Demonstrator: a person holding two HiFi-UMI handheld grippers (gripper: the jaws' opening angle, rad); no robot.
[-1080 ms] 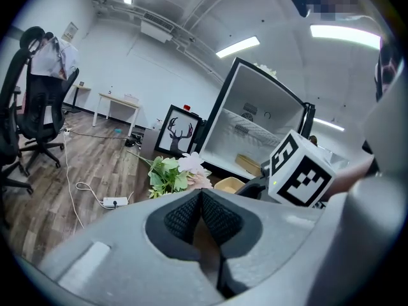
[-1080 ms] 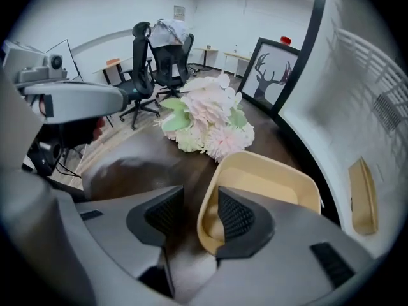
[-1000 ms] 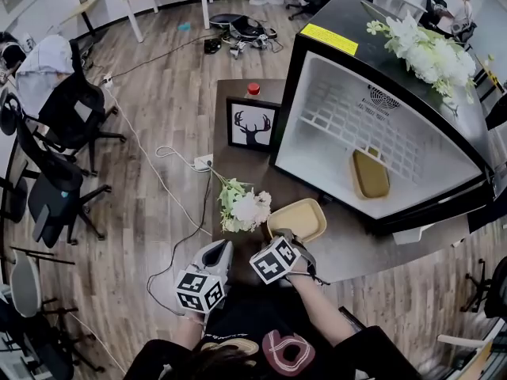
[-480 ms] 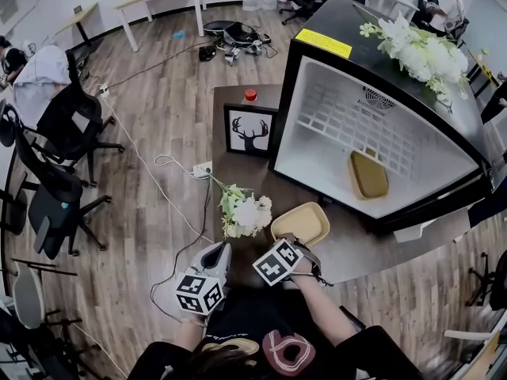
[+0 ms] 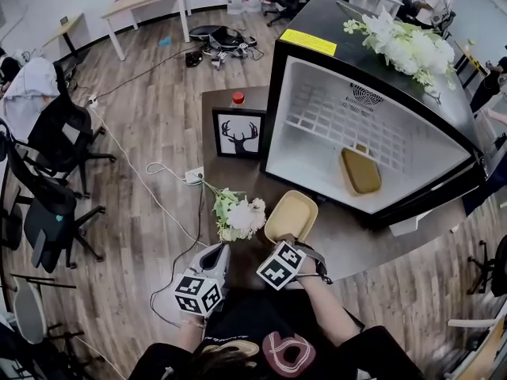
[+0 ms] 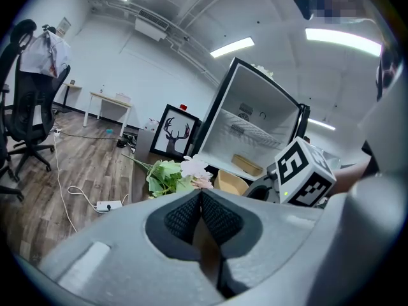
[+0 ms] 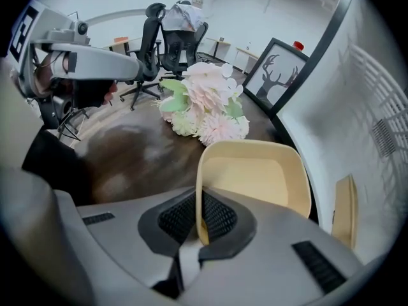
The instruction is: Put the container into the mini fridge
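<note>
A shallow yellow container [image 5: 291, 215] [image 7: 255, 178] lies on the dark table in front of the open mini fridge [image 5: 356, 133]. My right gripper [image 5: 293, 242] [image 7: 199, 218] is shut on the container's near rim, the wall pinched between the pads. A second yellow container [image 5: 360, 171] [image 7: 345, 210] lies inside the fridge on its floor. My left gripper [image 5: 214, 261] [image 6: 199, 217] hangs off the table's near left corner, shut with nothing between its pads.
A bunch of white and green artificial flowers [image 5: 236, 214] lies just left of the container. A framed deer picture [image 5: 239, 134] stands beside the fridge with a red-capped item [image 5: 237, 98] behind it. More flowers [image 5: 404, 42] sit on the fridge top. Office chairs [image 5: 55, 172] stand left.
My right gripper has closed on the container's near rim. The head view has shifted slightly; the container and flowers sit a little higher in it.
</note>
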